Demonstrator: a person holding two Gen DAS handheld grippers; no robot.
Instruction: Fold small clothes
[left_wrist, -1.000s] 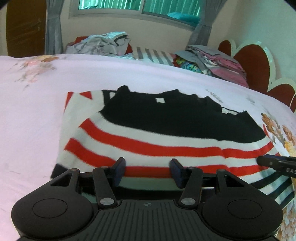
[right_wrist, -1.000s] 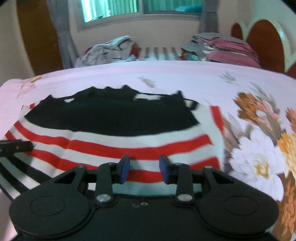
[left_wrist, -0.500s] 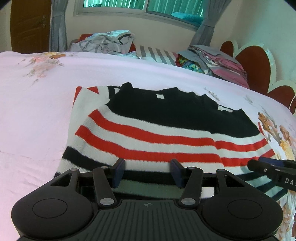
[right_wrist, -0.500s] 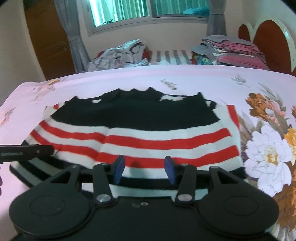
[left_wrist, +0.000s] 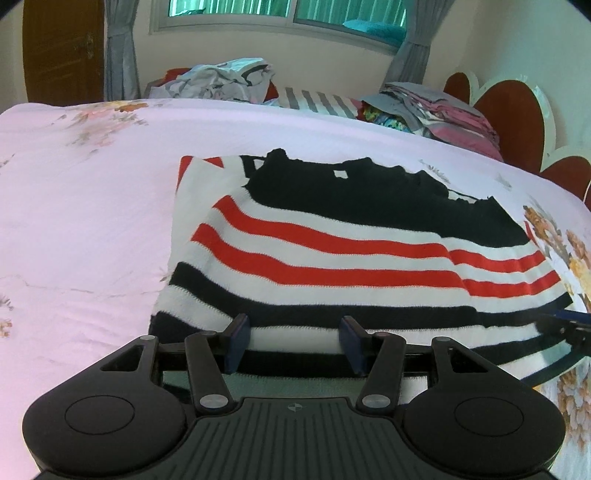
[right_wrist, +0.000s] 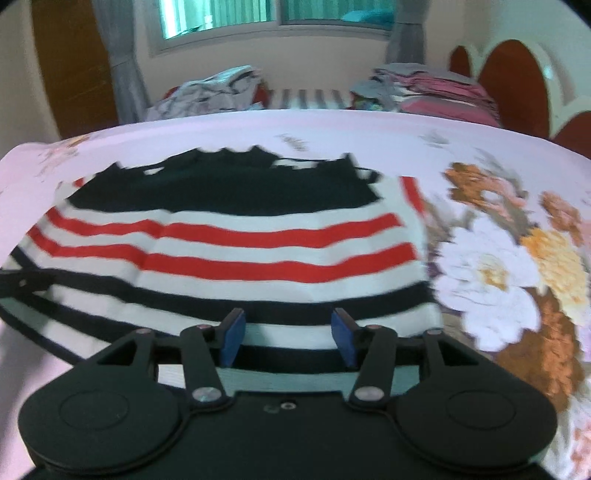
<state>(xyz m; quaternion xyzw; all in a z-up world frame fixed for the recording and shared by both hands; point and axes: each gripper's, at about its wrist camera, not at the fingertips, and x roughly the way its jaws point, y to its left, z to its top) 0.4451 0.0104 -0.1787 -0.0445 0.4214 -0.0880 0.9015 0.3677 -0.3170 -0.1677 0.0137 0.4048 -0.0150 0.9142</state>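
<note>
Sweater (left_wrist: 332, 258): striped in red, white and black, lies folded flat on the bed (left_wrist: 85, 206), just ahead of both grippers, its black part at the far edge.
Left gripper (left_wrist: 293, 341): jaws spread, nothing between the pads, poised over the near hem towards the sweater's left side.
Right gripper (right_wrist: 288, 338): jaws have just been opening and now stand spread, no cloth pinched, over the near hem towards the right side.
Loose clothes (left_wrist: 221, 79): heaped beyond the bed, far ahead and left.
Folded stack (right_wrist: 436, 90): far ahead, right.
</note>
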